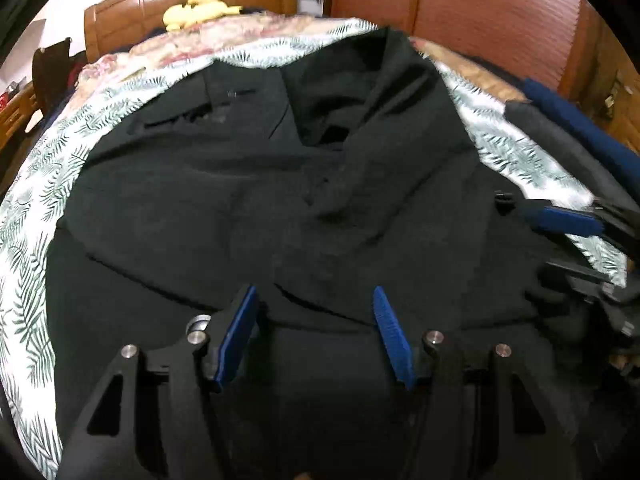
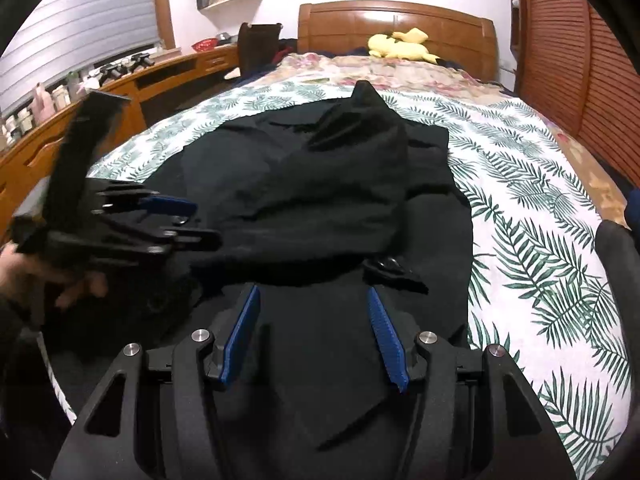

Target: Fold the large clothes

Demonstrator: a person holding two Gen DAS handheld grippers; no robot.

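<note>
A large black garment (image 1: 248,208) lies partly folded on the leaf-print sheet (image 1: 40,208), with a bunched fold rising toward the far end (image 2: 360,132). My left gripper (image 1: 314,300) is open and empty, just above the garment's near part. It also shows at the left of the right wrist view (image 2: 196,220). My right gripper (image 2: 312,300) is open and empty over the garment's near edge. It appears at the right edge of the left wrist view (image 1: 560,236).
The bed has a wooden headboard (image 2: 400,24) with a yellow plush toy (image 2: 400,46) and a floral cover (image 2: 400,70). A wooden desk with bottles (image 2: 52,100) runs along the left. Louvred wardrobe doors (image 2: 568,60) stand on the right.
</note>
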